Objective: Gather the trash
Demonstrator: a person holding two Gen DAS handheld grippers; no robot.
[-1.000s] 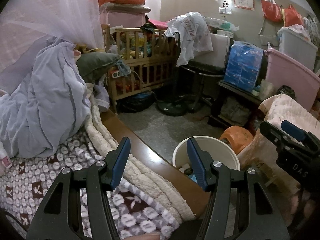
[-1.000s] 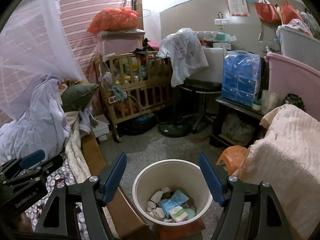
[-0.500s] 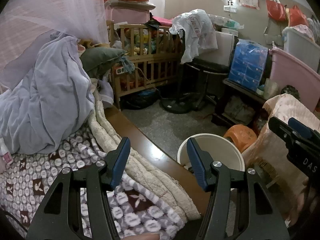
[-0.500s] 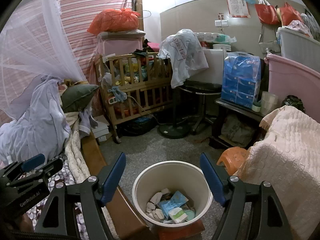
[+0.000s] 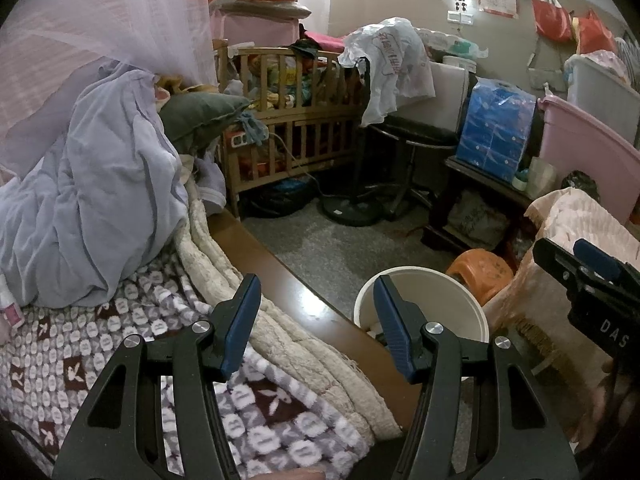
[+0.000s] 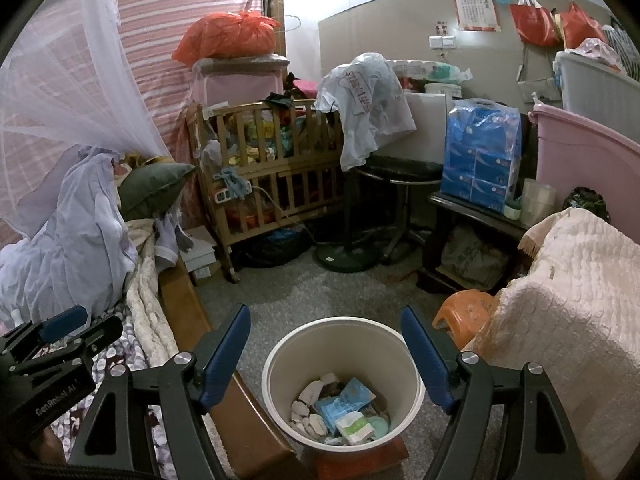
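A cream round trash bin stands on the floor beside the bed's wooden side rail. Inside it lies trash: white crumpled paper, a blue packet and a white-green wrapper. My right gripper hangs open above the bin with nothing between its blue pads. My left gripper is open and empty over the bed's edge, with the bin just to its right, partly hidden by the right finger. The right gripper's body shows at the right rim of the left wrist view.
Patterned blanket and lilac bedding cover the bed. An orange stool and a cream-covered piece of furniture stand right of the bin. A wooden crib, a black stool and blue tissue packs crowd the back.
The left wrist view has shifted slightly, so the bed and bin sit a little further right. The right gripper's jaws stand a touch wider. The bin's contents are unchanged.
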